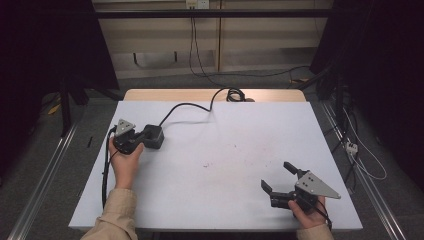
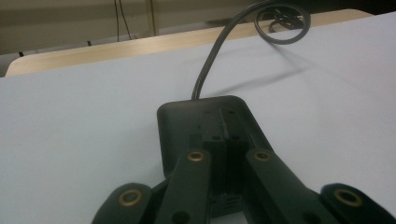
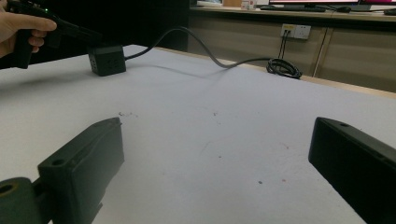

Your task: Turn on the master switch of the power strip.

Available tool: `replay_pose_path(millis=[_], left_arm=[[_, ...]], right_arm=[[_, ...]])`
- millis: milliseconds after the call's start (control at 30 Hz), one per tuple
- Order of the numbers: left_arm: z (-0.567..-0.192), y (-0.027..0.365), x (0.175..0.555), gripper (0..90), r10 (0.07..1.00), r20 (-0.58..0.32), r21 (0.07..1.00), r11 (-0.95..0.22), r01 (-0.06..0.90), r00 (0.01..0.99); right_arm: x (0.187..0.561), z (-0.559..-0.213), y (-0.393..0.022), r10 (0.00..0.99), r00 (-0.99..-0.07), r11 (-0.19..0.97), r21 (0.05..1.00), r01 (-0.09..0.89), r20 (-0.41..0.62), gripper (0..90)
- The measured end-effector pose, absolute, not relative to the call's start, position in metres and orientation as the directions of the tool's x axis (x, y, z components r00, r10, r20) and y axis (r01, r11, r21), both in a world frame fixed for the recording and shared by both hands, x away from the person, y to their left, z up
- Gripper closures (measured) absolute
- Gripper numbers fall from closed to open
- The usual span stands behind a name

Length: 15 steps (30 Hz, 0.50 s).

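Note:
A black power box (image 1: 156, 138) sits on the white table cover (image 1: 235, 150) at the left, with a dark cable (image 1: 186, 105) running from it to a coil (image 1: 235, 93) at the far edge. My left gripper (image 1: 144, 135) is shut, pads together, its tips lying on top of the box (image 2: 180, 126). The left gripper view shows the joined tips (image 2: 224, 116) over the box lid. My right gripper (image 1: 277, 176) stands wide open near the front right, low over the bare cover, nothing between its jaws (image 3: 215, 140). The right gripper view shows the box (image 3: 107, 59) and left gripper (image 3: 86, 33) far off.
A wooden tabletop edge (image 1: 200, 94) shows beyond the white cover. The coil (image 3: 284, 68) lies at that far edge. Faint red marks (image 1: 250, 150) dot the cover's middle. Metal rails (image 1: 45, 175) and floor cables (image 1: 360, 150) flank the table.

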<state>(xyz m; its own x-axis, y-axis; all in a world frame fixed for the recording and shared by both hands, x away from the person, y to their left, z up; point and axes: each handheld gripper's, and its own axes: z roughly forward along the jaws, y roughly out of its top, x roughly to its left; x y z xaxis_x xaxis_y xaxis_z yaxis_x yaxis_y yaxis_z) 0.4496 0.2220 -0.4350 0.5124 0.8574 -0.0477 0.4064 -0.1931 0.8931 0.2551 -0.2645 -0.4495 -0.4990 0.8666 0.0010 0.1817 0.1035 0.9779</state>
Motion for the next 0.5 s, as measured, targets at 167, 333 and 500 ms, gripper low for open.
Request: replay_pose_path(millis=[167,333,500], left_arm=[[-0.4344,0.2205,0.4489,90.0,0.86,-0.028,0.891,-0.21,0.403,0.509],[-0.4342,0.2204,0.4488,90.0,0.862,-0.033,0.89,-0.204,0.407,0.505],[-0.4335,0.2191,0.4487,90.0,0.863,-0.024,0.889,-0.212,0.406,0.504]], right_arm=[[0.2548,-0.4495,-0.2658,0.868,-0.497,0.101,0.978,0.184,0.004,2.8],[0.2551,-0.4492,-0.266,0.868,-0.496,0.101,0.978,0.181,0.003,2.8],[0.2557,-0.4491,-0.2648,0.868,-0.497,0.104,0.979,0.178,-0.002,2.8]])
